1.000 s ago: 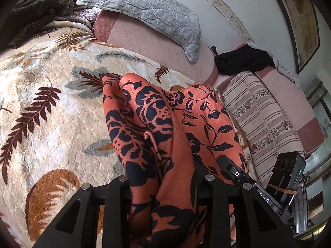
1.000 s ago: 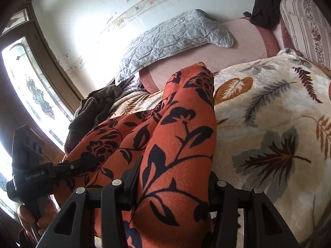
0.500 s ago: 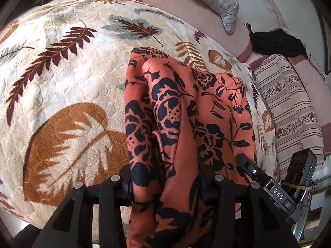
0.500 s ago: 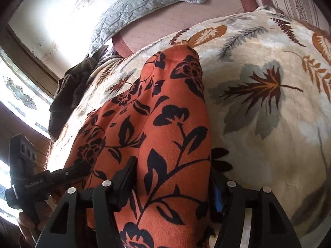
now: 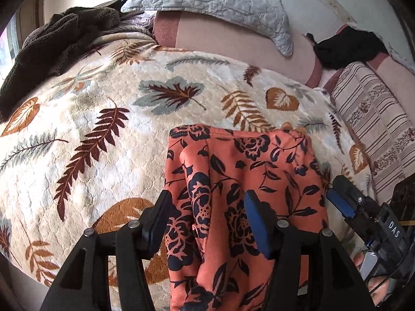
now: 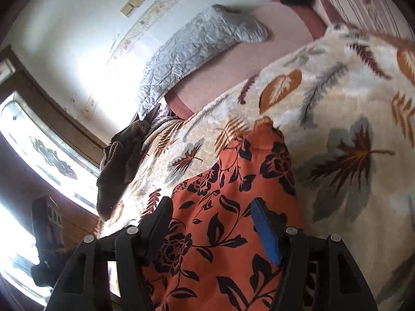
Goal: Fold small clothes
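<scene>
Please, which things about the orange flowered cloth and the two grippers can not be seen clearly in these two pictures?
- Orange cloth, left wrist view: its near end is cut off by the bottom edge.
- Same cloth, right wrist view: its near part is hidden behind the right gripper.
- Left gripper: jaws have just been opening, cloth lies between; whether the pads touch it cannot be told.
- Leaf blanket: blurred at the right.

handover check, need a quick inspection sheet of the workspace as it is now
surface: leaf-print blanket on a bed
job's things: orange floral garment lying on the blanket
clutter: dark towel, grey pillow, black cloth, striped pillow
grippers: left gripper and right gripper have just been opening; garment between the fingers, pads clear of it
cables: nothing seen
surroundings: white wall, window
</scene>
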### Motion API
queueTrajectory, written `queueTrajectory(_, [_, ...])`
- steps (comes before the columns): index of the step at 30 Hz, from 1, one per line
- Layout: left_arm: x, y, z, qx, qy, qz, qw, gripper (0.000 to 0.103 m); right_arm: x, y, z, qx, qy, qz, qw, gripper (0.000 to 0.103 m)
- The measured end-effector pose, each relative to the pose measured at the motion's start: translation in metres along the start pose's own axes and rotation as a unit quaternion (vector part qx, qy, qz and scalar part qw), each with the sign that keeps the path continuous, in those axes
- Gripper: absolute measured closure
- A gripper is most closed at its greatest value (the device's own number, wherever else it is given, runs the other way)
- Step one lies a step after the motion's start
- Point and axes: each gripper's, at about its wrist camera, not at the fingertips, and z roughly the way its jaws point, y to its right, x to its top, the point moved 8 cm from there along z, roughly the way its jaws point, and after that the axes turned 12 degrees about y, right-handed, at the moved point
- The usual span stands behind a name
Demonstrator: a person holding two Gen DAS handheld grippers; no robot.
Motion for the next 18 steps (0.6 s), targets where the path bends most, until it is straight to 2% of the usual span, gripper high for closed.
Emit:
queueTrajectory(2, [-0.016, -0.005, 0.02, 0.03, -0.029, 0.007, 0.9991, 0.044, -0.016, 0.013, 0.025, 0.001, -0.044, 0.045, 0.998, 0.038])
queueTrajectory(3, [-0.025, -0.009, 0.029, 0.044, -0.045, 0.009, 0.9979, 0.044, -0.024, 0.021, 0.032, -0.012, -0.06, 0.056, 0.997, 0.041])
queueTrajectory(5, [-0.036, -0.015, 0.04, 0.049, -0.055, 0.0, 0.9973, 0.041, -0.029, 0.025, 0.038, -0.025, -0.061, 0.043, 0.997, 0.047])
queueTrajectory(7, [-0.036, -0.017, 0.038, 0.047, -0.051, -0.008, 0.9976, 0.041, -0.03, 0.02, 0.037, -0.027, -0.063, 0.024, 0.997, 0.047])
queueTrajectory(10, [-0.03, -0.013, 0.024, 0.049, -0.046, 0.006, 0.9977, 0.042, -0.026, 0.015, 0.023, -0.028, -0.047, 0.009, 0.998, 0.047])
queueTrajectory(15, [-0.024, -0.006, -0.015, 0.037, -0.004, 0.016, 0.9992, 0.042, -0.023, -0.008, -0.018, -0.009, -0.022, -0.021, 1.0, 0.046])
queueTrajectory(18, [-0.033, -0.01, -0.024, 0.048, -0.002, 0.022, 0.9986, 0.042, -0.029, -0.009, -0.039, -0.014, -0.012, -0.03, 0.999, 0.046])
